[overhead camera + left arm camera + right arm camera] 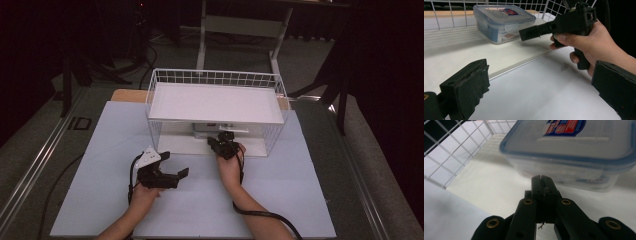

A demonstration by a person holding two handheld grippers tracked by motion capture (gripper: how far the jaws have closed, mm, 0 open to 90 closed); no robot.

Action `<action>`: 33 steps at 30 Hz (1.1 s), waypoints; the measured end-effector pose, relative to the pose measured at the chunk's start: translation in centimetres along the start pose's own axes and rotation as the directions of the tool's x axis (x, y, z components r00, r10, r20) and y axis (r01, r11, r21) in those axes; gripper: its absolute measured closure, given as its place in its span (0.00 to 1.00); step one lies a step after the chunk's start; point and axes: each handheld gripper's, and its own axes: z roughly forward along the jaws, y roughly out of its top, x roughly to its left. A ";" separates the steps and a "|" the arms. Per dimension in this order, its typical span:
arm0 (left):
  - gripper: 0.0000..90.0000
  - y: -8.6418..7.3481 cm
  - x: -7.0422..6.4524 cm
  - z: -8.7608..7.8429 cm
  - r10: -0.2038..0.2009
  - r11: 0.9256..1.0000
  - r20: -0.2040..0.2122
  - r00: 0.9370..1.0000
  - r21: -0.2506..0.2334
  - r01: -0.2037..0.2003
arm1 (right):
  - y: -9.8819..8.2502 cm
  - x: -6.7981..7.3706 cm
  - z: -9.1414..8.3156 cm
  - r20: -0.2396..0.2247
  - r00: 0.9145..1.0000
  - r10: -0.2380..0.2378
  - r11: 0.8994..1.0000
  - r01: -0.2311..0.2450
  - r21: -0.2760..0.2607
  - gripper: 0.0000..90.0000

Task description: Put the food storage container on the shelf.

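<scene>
A clear plastic lidded container with a blue rim and a printed label stands on the lower white floor of a wire rack, under its upper shelf. My right gripper is shut with nothing between its jaws. Its tip points at the container's near side wall, very close; I cannot tell if it touches. The left gripper view shows that gripper in a hand, reaching into the rack's front opening. My left gripper is wide open and holds nothing, resting low over the table in front of the rack, left of the right hand.
The rack's white wire walls close its sides and back. A pale board covers the table in front of the rack. Cables trail from both grippers toward the person. A desk frame stands on the floor behind the table.
</scene>
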 end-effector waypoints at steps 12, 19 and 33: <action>0.03 0.8 -0.5 -0.2 0.035 0.999 -0.010 0.999 -0.010 -0.035 | -1.7 0.8 -3.7 -0.045 0.995 -0.094 0.994 0.090 -0.067 0.75; 0.03 2.3 -1.4 -0.5 0.084 0.996 0.030 0.996 -0.035 -0.083 | -1.8 1.3 -6.1 -0.077 0.987 -0.144 0.983 0.133 -0.130 0.34; 0.03 2.5 -1.2 -2.1 0.076 0.996 0.060 0.995 -0.041 -0.073 | -2.8 1.7 -8.7 -0.167 0.958 -0.234 0.965 0.208 -0.160 0.18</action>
